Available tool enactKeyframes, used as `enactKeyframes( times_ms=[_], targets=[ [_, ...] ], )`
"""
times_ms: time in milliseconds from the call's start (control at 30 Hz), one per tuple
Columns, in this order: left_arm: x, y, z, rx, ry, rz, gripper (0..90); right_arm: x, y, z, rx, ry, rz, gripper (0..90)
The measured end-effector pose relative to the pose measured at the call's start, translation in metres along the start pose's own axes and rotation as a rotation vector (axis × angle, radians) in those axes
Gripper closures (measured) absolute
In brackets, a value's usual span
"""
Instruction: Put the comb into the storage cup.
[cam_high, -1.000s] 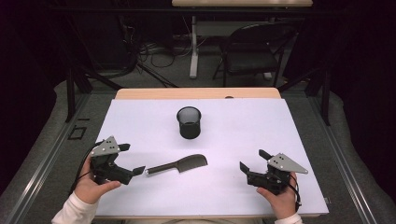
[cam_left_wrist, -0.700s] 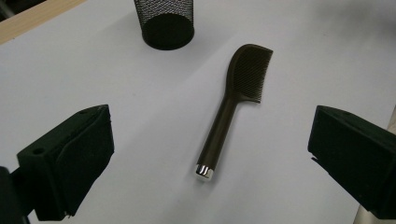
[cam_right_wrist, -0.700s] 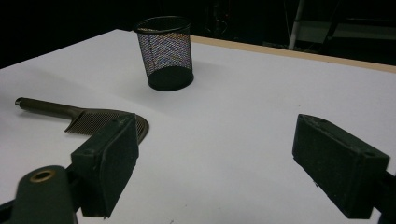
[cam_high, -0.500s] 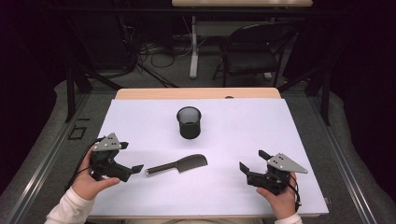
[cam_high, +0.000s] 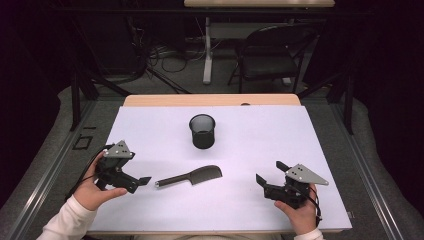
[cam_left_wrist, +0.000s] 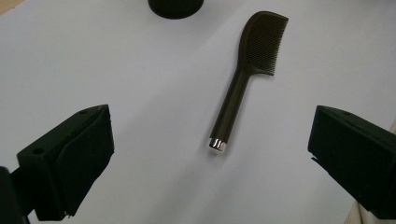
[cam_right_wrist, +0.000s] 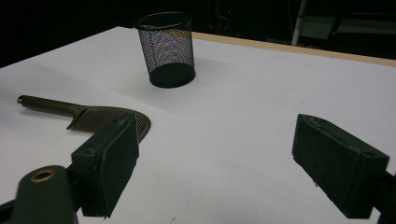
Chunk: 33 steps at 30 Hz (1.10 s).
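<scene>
— Looking at the high view, I see my left hand-held gripper (cam_high: 142, 181) has come a little closer to the comb (cam_high: 191, 176) than it was a second ago. Its jaws are wide open and hold nothing. The tips point at the metal end of the handle, near it but not touching.

— And what does this mean for the work?

— I judge it is the approach for a grasp on the handle. In the left gripper view the comb (cam_left_wrist: 246, 74) lies flat on the white surface (cam_left_wrist: 116, 60) between the two open jaws but farther ahead, so I must go forward more before closing.

— The other side?

— My right hand-held gripper (cam_high: 270, 183) has not moved. It rests low at the near right of the surface, jaws also wide apart and empty, well apart from the comb's teeth.

— Anything in the way?

— No, I think. Beyond the comb stands the mesh cup (cam_high: 202, 131), upright, apart from it. I guess the comb goes there later. Far behind the surface there is a folding chair (cam_high: 272, 52) and cables on the floor.
</scene>
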<state>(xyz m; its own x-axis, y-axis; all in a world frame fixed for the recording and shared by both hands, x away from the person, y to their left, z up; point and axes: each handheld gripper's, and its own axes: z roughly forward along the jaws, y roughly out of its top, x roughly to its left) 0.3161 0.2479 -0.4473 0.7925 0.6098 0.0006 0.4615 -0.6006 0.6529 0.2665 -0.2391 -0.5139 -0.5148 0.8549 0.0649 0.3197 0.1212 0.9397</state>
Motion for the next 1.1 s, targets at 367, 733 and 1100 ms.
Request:
enactKeyframes(
  times_ms=[367,733,1100],
  targets=[
    [0.003,0.004,-0.001,0.073,0.004,0.005,0.4,-0.001,-0.001,0.001,0.004,0.003,0.007,14.5],
    [0.007,0.009,0.002,0.148,-0.003,0.01,0.4,-0.002,-0.002,0.002,0.014,0.005,0.016,14.5],
    [0.015,0.016,0.006,0.202,0.004,0.003,0.4,-0.002,-0.003,0.003,0.008,0.0,0.013,14.5]
  ],
)
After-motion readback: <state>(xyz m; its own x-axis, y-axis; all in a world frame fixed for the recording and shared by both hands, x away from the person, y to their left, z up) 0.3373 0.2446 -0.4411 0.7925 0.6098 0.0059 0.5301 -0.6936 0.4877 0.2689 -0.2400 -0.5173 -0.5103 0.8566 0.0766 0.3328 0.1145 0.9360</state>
